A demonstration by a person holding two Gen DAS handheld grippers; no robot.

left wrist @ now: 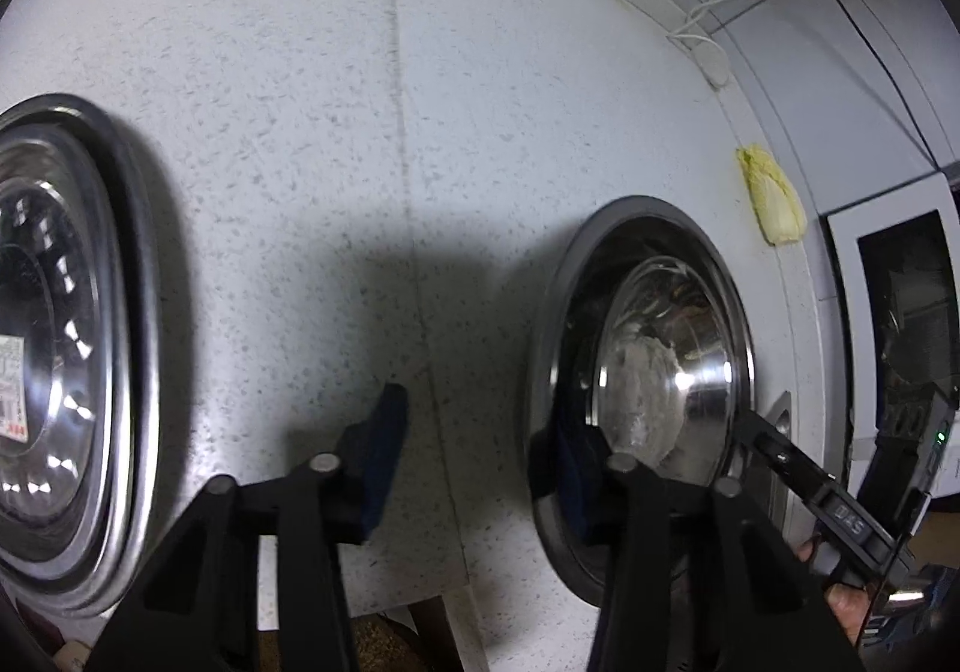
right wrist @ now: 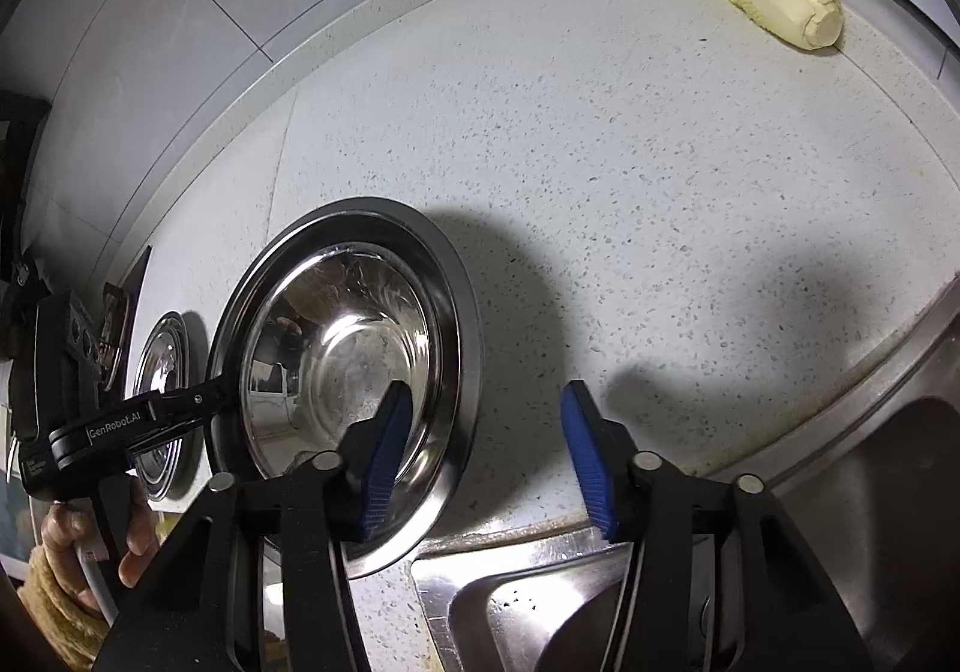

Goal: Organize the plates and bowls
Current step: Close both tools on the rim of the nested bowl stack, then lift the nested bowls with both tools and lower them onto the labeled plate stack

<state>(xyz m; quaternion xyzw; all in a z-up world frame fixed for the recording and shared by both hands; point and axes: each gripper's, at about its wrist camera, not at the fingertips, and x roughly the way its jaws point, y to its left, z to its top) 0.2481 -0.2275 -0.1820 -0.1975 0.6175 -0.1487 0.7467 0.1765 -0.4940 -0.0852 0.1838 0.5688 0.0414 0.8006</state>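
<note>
Two handheld grippers flank one item. The left gripper (left wrist: 477, 468) has its jaws spread and pinches nothing: one finger stands over the speckled white countertop (right wrist: 660, 192), the other over the inner side of the near-left rim of the round stainless-steel plate with a dark rim (right wrist: 465, 312), so that rim lies between the pads without being pressed. The right gripper (right wrist: 486, 462) mirrors this at the plate's right rim, jaws likewise spread, the left pad over the plate and the right pad over bare countertop. A shiny stainless-steel bowl (right wrist: 342, 348) sits nested in the plate. The plate is round and has no long axis; the governing relation is that the grippers face each other across it, left to right, each equally near its own rim. A two-sided lift appears to require only closure on both rims. Further left lies a second steel plate (left wrist: 129, 312) bearing a red-and-white sticker (left wrist: 12, 390); its print is too small to read. The left gripper's body reads "GenRobot.AI"; the lettering on the right gripper is not reliably legible. A stainless-steel sink (right wrist: 870, 522) lies near right.
</note>
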